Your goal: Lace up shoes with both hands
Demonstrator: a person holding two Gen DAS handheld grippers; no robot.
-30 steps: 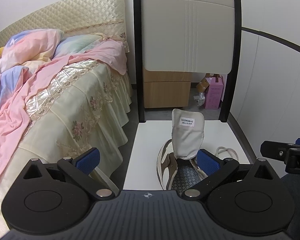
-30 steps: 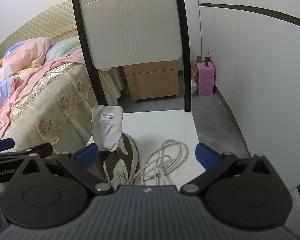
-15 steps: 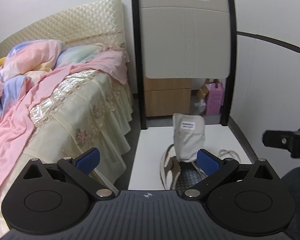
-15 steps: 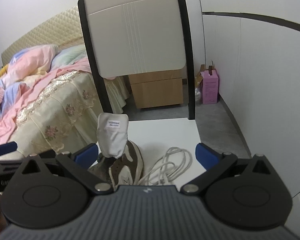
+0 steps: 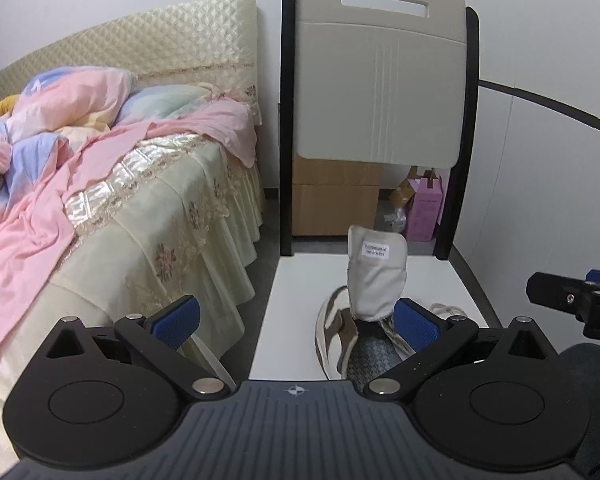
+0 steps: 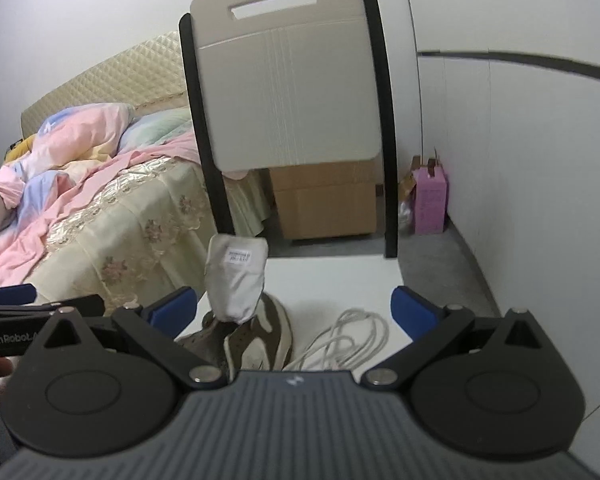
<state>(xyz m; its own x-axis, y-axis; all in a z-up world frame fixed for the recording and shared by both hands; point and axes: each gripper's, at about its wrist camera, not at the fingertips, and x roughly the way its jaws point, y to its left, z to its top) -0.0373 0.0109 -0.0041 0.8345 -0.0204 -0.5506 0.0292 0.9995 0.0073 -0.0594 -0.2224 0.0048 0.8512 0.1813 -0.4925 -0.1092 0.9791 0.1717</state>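
Unlaced shoe on white chair seat; both grippers wide open, holding nothing.

Left gripper [image 5: 296, 318] hovers spread over the seat's near edge. The shoe [image 6: 256, 334], brown and off-white, sits on the white seat [image 6: 332, 280] of the chair, its grey tongue [image 6: 236, 280] standing upright with a label showing. A loose white lace [image 6: 348, 338] lies coiled just right of the shoe, unthreaded. Right gripper [image 6: 294, 310] spans shoe and lace, touching neither.

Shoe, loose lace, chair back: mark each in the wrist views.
shoe [image 6: 274, 330], right wrist view, brown and white side panel.
loose lace [image 6: 350, 338], right wrist view, middle of the coiled heap.
chair back [image 5: 380, 80], left wrist view, centre of the beige panel.
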